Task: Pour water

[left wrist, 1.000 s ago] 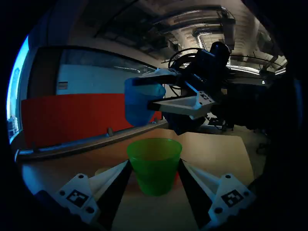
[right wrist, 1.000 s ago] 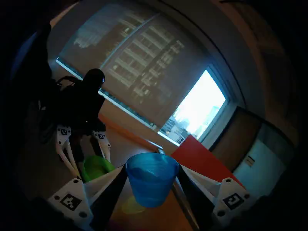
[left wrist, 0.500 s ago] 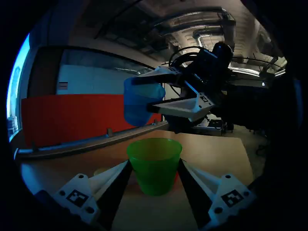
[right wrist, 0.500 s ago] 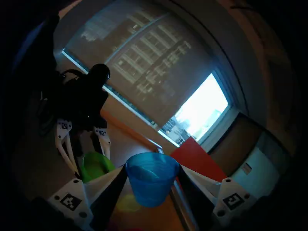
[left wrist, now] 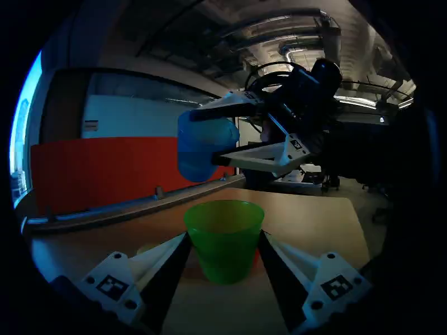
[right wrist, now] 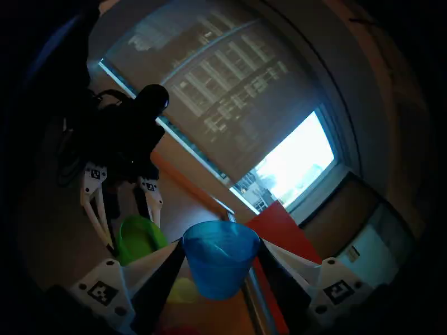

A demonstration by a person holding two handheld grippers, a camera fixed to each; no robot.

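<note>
green cup (left wrist: pixel 224 245) gripped by the left claw (left wrist: pixel 223 236) on the table (left wrist: pixel 318 215) — tilted blue cup (right wrist: pixel 219 267) clamped in the right claw (right wrist: pixel 220 247), held higher.

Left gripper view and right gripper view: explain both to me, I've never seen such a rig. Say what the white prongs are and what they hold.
There is no robot here. A person holds a two-finger gripper in each hand, and a fisheye camera rides on each. The white prongs at the bottom of each picture are that gripper's own fingers. The left gripper clamps a green cup low over a wooden table. The right gripper clamps a blue cup, which the left gripper view shows tilted and raised above the green one.
</note>
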